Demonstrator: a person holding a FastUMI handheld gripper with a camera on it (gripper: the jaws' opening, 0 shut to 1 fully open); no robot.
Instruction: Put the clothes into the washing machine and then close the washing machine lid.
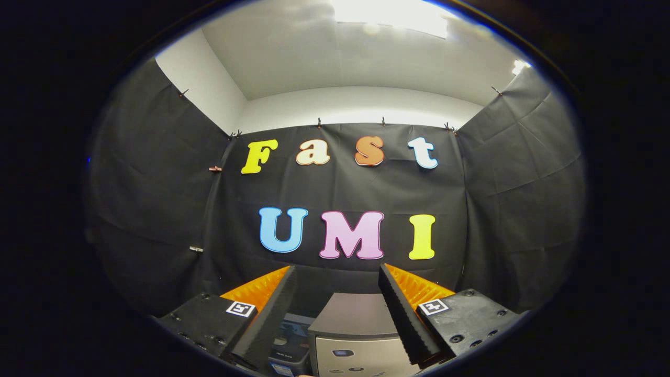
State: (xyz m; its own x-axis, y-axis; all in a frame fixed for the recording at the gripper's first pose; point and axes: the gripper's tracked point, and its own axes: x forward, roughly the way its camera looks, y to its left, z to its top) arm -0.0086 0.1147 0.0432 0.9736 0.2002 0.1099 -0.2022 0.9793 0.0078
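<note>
One washing machine (356, 327) down low, square between the fingers and just beyond their tips. Flat grey top facing up, looking closed. Pale front panel below it, dotted with small buttons and a little display. A darker box-like unit (289, 343) tucked just beside the machine, half hidden behind one finger; hard to tell what it is. Gripper (337, 272) spread wide, fingers (267, 314) well apart, holding nothing, touching nothing. Small square marker tags on both finger bases. Beyond all that, black cloth wall (157, 209) across the back and down both sides, pinned up with clips. White wall and ceiling (356, 57) above, bright light overhead.
</note>
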